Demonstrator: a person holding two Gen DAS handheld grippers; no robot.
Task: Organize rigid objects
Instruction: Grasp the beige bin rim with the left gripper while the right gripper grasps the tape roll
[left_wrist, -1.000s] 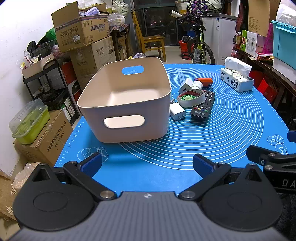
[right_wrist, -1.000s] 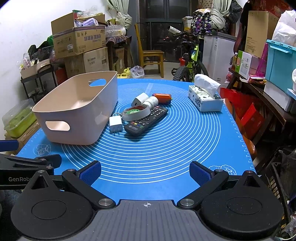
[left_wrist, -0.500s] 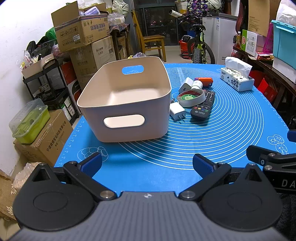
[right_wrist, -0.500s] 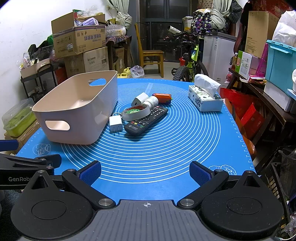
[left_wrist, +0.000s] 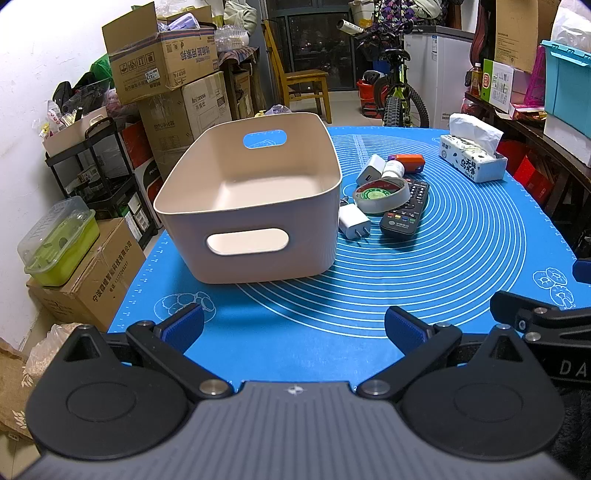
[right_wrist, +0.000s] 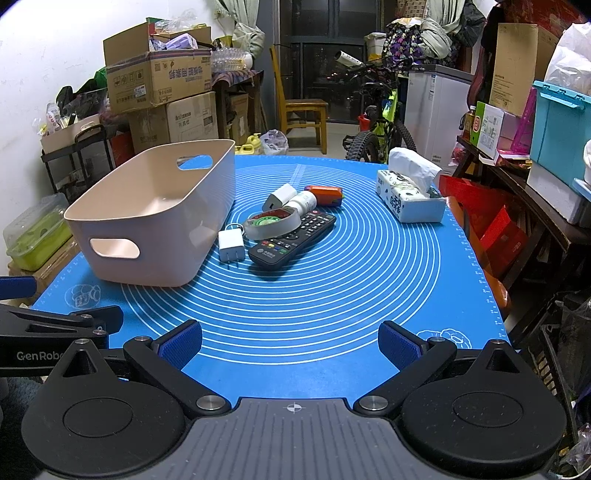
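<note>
Both the left gripper and right gripper hang wide open, gripping nothing, remote at 12 o'clock beside the bin.

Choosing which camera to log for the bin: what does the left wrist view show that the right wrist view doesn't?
Only the left wrist view looks down onto the bin's bare floor. Only the right wrist view shows the key ring behind the white charger. Both show the remote, tape roll, tissue pack, and both open claws: left, right.
</note>
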